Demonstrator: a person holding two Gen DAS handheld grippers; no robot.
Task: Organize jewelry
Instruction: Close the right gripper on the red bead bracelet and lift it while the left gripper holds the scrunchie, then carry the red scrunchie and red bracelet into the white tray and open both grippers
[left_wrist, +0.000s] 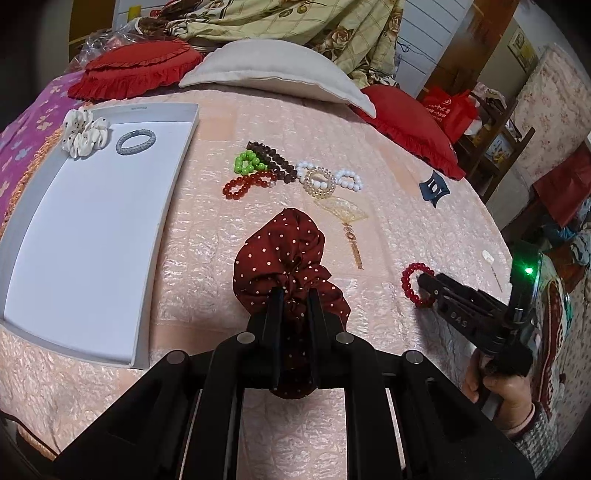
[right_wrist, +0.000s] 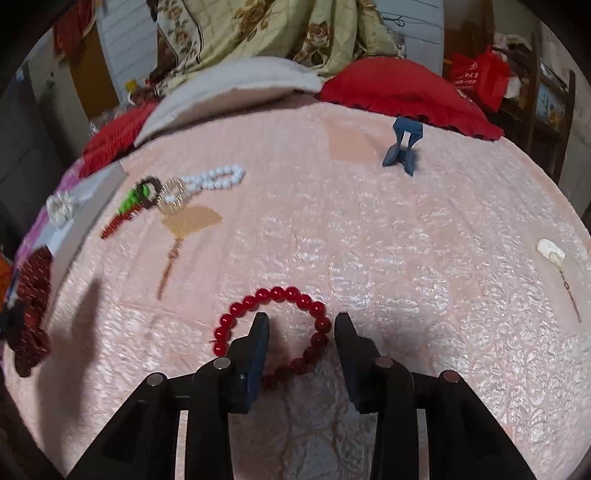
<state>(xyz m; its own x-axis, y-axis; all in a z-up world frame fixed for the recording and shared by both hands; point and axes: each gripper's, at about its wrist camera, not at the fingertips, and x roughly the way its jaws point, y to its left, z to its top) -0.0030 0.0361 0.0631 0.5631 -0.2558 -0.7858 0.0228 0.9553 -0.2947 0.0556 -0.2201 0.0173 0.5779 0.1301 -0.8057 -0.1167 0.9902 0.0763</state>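
1. The dark red polka-dot scrunchie (left_wrist: 284, 266) hangs pinched between the fingers of the left tongs (left_wrist: 295, 295), which are clamped narrow on its gathered fabric, above the pink bedspread (left_wrist: 406, 229) and just right of the white tray (left_wrist: 74, 229).
2. The red bead bracelet (right_wrist: 273, 332) lies flat on the bedspread near the bed's right side. The right tongs (right_wrist: 301, 321) stand partly open over it: the left finger sits inside the loop, the right finger just outside, and the pads do not press the beads.
3. The tray lies along the bed's left side. In its far corner sit a white polka-dot scrunchie (left_wrist: 85, 133) and, just beside it, a grey bangle (left_wrist: 136, 141).
4. Mid-bed lies a cluster, touching or overlapping: green beads (left_wrist: 246, 162), a brown bead bracelet (left_wrist: 271, 160), another red bead bracelet (left_wrist: 245, 184), a white bead bracelet (left_wrist: 347, 179) and a gold ring-shaped piece (left_wrist: 319, 182).
5. A fan-shaped hairpin (left_wrist: 343, 212) lies just below the cluster.
6. A blue clip (right_wrist: 404, 146) stands toward the far right, near a red cushion (right_wrist: 406, 92).
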